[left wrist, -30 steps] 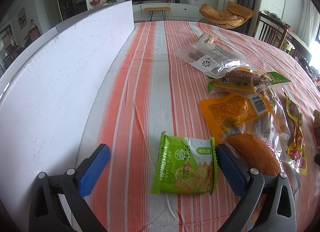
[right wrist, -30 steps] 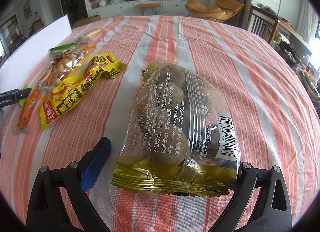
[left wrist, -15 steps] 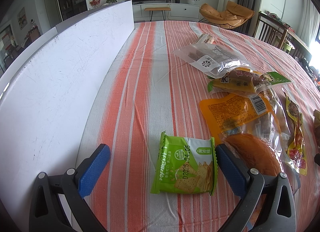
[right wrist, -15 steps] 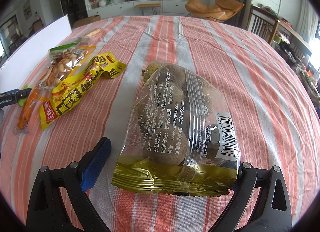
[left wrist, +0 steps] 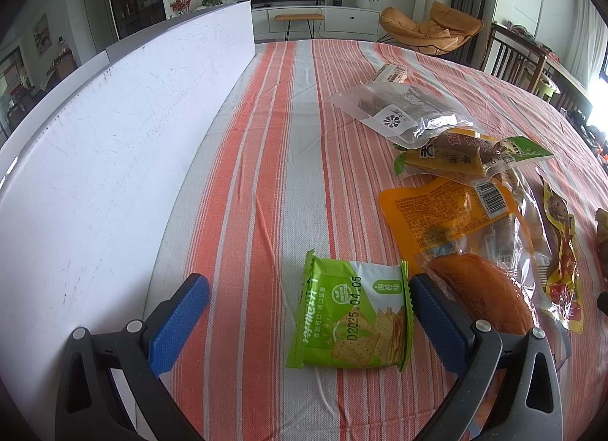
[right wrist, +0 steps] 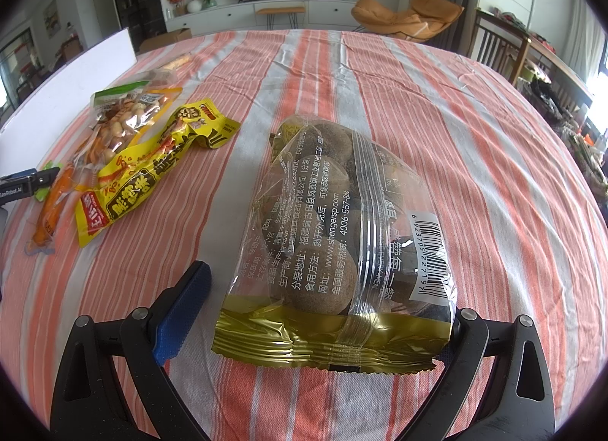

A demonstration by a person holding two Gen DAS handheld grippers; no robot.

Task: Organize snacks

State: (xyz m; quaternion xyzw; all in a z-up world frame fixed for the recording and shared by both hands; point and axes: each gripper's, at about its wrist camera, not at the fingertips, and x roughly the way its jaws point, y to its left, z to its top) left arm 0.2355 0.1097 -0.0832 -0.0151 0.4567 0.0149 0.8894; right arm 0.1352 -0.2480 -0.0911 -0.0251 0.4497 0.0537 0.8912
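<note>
Green cracker pack (left wrist: 351,317) lies flat on the striped cloth (left wrist: 266,159) betw. the left gripper (left wrist: 307,321) pads, jaws wide, right pad just touching its edge. Right gripper (right wrist: 315,311) also released, straddling a clear bag w/ gold seam (right wrist: 342,251); yellow packs (right wrist: 152,171) to the far left.

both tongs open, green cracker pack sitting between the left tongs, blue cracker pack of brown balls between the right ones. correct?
One thing is off: the pack between the right tongs is not a blue cracker pack. The right wrist view shows a clear bag with a gold bottom seal, holding brown round pieces. The rest stands: both tongs are open, and the green cracker pack lies between the left tongs.
</note>
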